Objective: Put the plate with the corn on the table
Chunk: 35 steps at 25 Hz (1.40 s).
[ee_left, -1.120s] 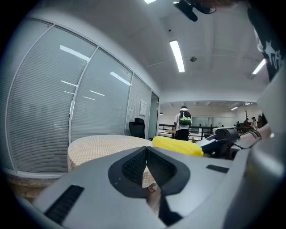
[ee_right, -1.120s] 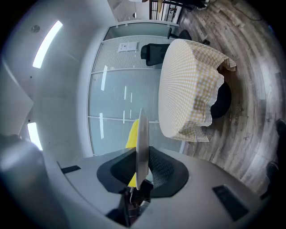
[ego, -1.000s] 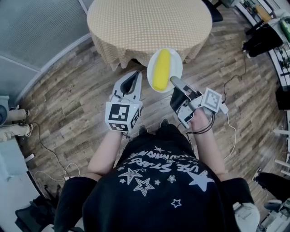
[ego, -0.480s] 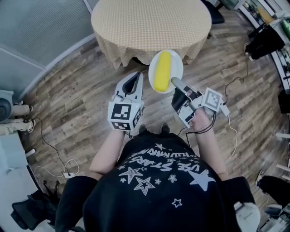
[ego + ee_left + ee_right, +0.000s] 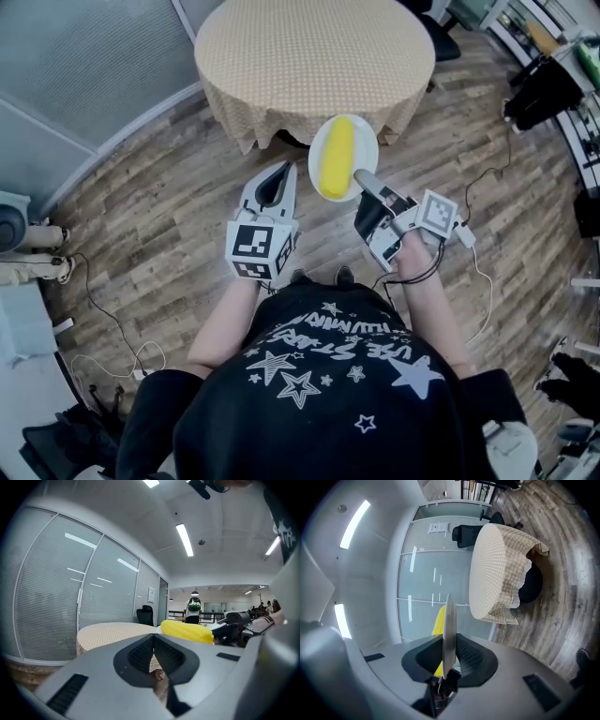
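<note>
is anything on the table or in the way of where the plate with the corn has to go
Nothing visible does. The plate, gripped at its rim by the right tongs, hangs short of the table, whose visible top shows nothing on it.

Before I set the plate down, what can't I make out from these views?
- Head view: far edge of the table, cut off by the frame's top.
- Right gripper view: the corn, mostly hidden behind the edge-on plate.
- Left gripper view: the plate, nearly all behind the corn and the left gripper.
</note>
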{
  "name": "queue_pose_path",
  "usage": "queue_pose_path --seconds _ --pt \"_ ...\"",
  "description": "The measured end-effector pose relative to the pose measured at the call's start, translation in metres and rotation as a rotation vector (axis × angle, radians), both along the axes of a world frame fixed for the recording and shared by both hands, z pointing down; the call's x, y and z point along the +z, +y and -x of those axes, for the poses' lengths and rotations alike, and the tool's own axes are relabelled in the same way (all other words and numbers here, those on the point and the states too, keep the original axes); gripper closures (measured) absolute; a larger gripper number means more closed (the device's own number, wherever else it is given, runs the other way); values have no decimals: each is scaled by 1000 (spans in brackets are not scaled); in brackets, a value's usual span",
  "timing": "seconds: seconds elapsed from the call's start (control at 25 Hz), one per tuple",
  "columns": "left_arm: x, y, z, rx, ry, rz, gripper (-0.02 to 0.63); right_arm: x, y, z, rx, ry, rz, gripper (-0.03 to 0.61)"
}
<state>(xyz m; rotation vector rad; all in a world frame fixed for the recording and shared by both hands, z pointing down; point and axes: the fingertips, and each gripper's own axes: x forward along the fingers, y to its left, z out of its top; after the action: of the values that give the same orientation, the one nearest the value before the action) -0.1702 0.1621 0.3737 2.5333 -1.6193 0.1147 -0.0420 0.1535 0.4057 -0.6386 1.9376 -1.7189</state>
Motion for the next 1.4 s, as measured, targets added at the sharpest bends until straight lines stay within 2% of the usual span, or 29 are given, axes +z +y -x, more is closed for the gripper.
queue_pose_path --seconds 0.2,0.44,0.76,1.0,1.16,1.4 --pt "-3 -6 5 33 -3 -4 609 -3 -2 1 41 -8 14 500" --pt "12 -26 7 61 2 29 607 5 -18 -6 83 11 39 500" --pt "16 -16 16 37 -8 4 607 18 -3 -19 99 -9 23 500" --pt "23 -36 10 7 6 0 608 28 -27 -23 66 -3 16 500" --pt "22 -52 -11 -4 -10 -38 609 34 -53 -39 9 6 -5 500" --pt "17 -109 -52 -70 -4 -7 609 25 -119 -83 -46 -11 -2 500"
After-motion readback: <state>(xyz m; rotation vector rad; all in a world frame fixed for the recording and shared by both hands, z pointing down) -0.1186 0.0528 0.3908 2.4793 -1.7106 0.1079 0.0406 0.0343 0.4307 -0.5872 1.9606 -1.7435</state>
